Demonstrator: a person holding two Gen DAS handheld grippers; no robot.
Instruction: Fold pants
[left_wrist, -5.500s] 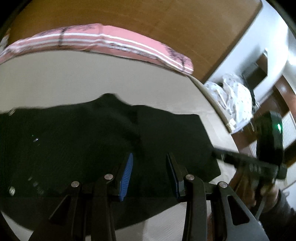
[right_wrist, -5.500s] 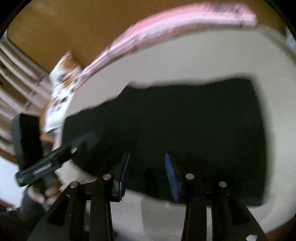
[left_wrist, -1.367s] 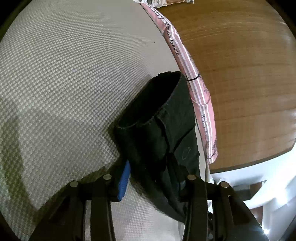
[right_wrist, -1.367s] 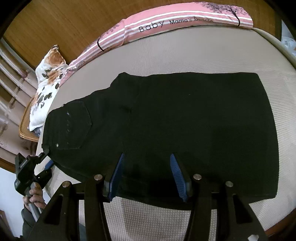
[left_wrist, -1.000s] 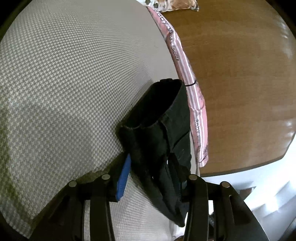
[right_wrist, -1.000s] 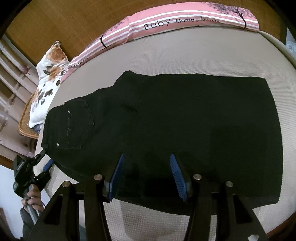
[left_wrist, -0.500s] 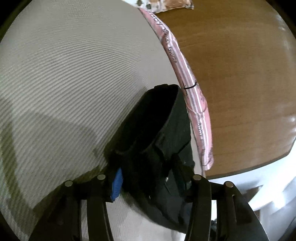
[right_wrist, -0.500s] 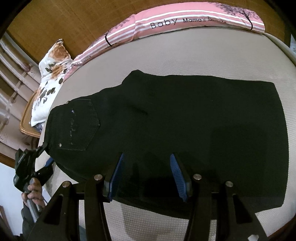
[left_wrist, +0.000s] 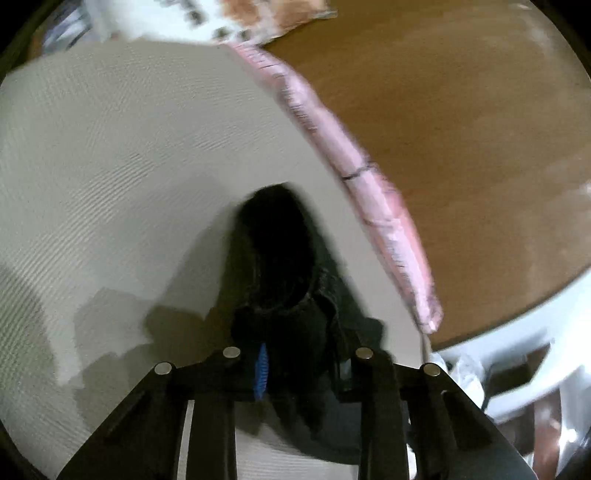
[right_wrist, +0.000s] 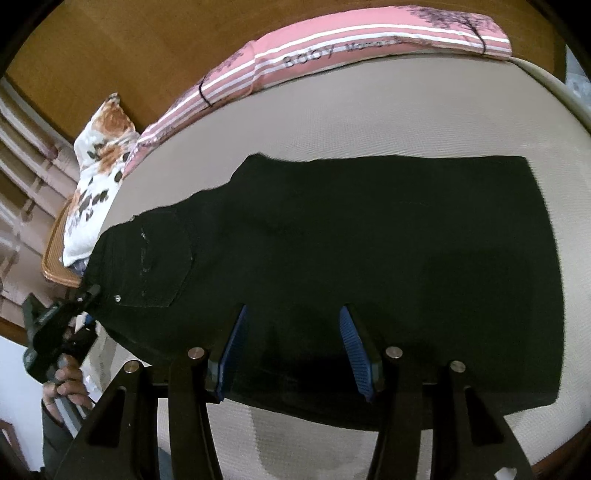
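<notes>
Black pants (right_wrist: 332, 258) lie flat on the beige mattress (right_wrist: 406, 110), folded in half lengthwise, waist and back pocket to the left. My right gripper (right_wrist: 293, 343) hovers open above their near edge, holding nothing. My left gripper (left_wrist: 299, 369) is shut on the waistband corner of the pants (left_wrist: 280, 266), which bunches up between its fingers and lifts off the mattress (left_wrist: 92, 166). It also shows in the right wrist view (right_wrist: 86, 295) at the waist's left corner, held by a hand.
A pink striped bolster (right_wrist: 351, 48) lies along the far mattress edge against a wooden headboard (left_wrist: 461, 129). A floral pillow (right_wrist: 99, 177) sits on a wicker stool at the left. The mattress's near edge runs just below my right gripper.
My left gripper has closed further on the waistband and swung, with motion blur in its view. The right gripper has drawn slightly nearer the pants and stays open.
</notes>
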